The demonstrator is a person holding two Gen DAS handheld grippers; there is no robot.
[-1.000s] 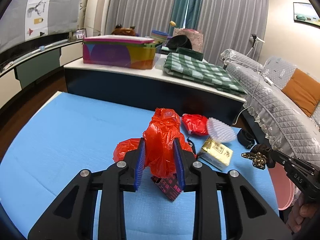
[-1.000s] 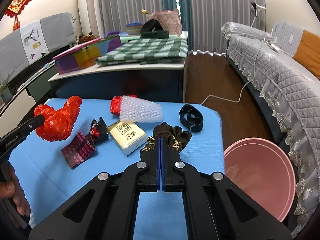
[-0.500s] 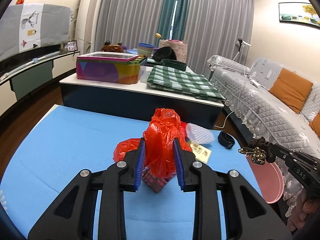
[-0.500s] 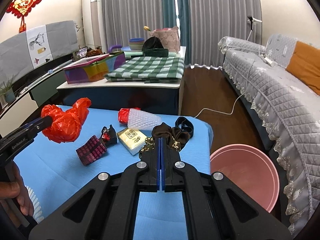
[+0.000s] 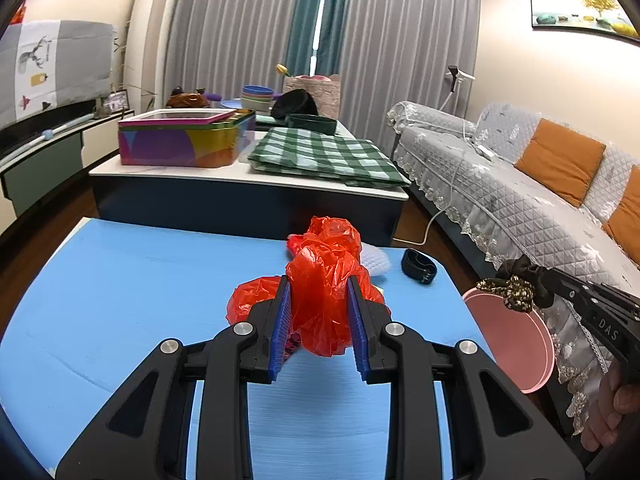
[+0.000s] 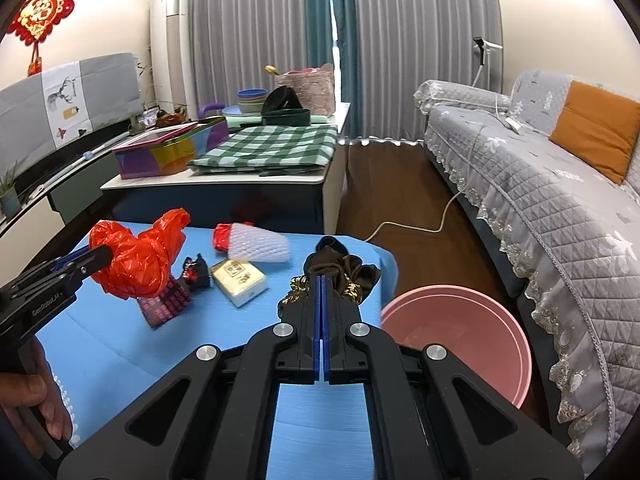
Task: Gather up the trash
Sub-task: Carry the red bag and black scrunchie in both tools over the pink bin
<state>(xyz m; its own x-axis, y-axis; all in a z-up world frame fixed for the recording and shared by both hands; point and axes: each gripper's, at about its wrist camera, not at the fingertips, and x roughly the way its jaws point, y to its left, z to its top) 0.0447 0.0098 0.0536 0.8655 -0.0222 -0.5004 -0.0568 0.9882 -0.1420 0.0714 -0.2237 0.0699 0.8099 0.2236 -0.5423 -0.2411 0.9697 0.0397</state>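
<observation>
My left gripper is shut on a crumpled red plastic bag and holds it above the blue table; it also shows in the right wrist view. My right gripper is shut on a dark brown and gold wrapper, held near the table's right edge, above and left of the pink basin. On the table lie a white foam net, a pale yellow box, a dark red patterned packet and a black ring.
The pink basin stands on the floor right of the table. A grey sofa runs along the right. A low table with a green checked cloth and a colourful box stands behind. A white cable lies on the floor.
Both grippers have risen with their loads, so the table items look lower and farther. The right gripper with the wrapper has shifted toward the basin side.
</observation>
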